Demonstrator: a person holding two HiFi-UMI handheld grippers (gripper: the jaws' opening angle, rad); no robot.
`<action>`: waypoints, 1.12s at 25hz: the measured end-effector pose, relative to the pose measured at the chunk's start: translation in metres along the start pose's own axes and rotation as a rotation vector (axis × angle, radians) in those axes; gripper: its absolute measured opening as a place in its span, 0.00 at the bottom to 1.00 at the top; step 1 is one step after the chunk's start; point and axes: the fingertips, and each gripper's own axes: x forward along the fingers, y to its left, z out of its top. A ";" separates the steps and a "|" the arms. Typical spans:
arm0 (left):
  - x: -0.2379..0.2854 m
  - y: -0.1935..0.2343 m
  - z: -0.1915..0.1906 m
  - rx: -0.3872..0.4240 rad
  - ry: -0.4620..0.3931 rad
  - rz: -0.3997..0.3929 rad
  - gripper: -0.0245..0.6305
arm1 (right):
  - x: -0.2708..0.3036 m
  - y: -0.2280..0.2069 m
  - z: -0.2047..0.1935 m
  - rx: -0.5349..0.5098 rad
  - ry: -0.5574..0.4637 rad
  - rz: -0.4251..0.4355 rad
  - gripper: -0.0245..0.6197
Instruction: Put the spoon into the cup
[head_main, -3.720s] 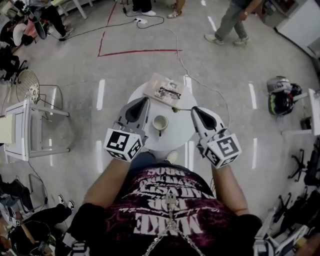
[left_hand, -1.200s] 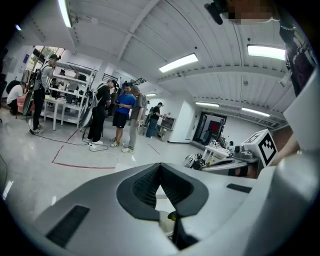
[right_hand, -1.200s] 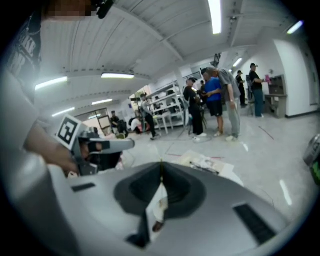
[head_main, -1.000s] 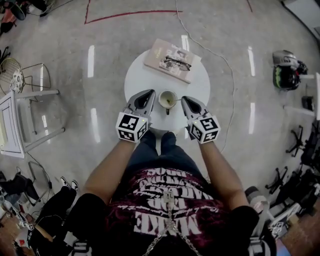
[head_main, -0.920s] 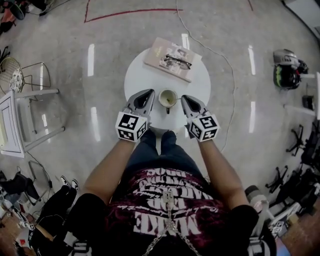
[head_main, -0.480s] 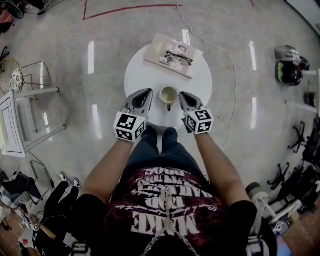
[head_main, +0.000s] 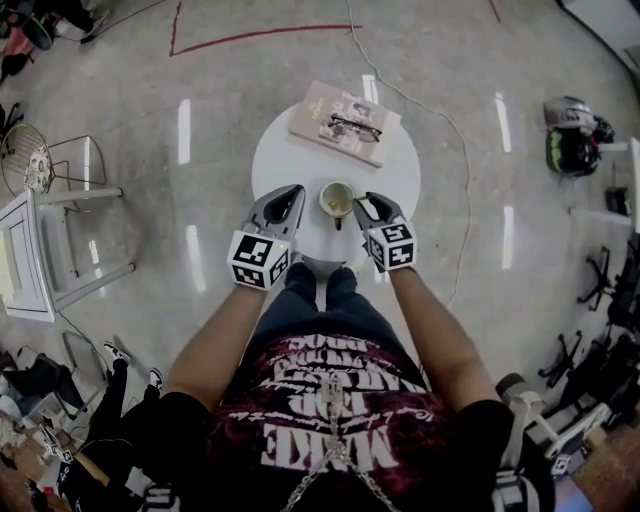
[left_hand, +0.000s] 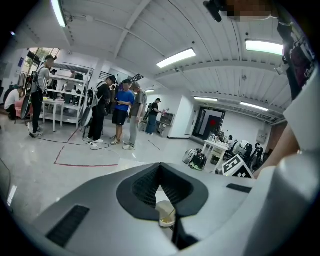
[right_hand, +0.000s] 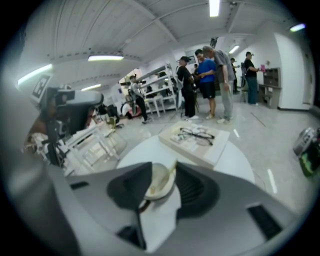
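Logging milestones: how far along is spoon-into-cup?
Done: the slim pale spoon stands in the small cream ceramic cup on the round white table. In hand: nothing. The right hand-held gripper has just been opening its jaws, which stand apart beside the cup and press on nothing. The left hand-held gripper is shut and empty. Left: only withdrawing.

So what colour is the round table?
The table is plain white, clearest in the head view.
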 end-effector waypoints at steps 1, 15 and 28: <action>-0.002 -0.001 0.003 0.005 -0.005 -0.001 0.08 | -0.002 -0.001 -0.002 -0.014 0.009 -0.005 0.27; -0.030 -0.024 0.096 0.054 -0.167 -0.027 0.08 | -0.100 -0.003 0.076 -0.161 -0.167 -0.111 0.35; -0.078 -0.072 0.217 0.130 -0.416 -0.055 0.08 | -0.236 0.063 0.232 -0.196 -0.572 -0.054 0.32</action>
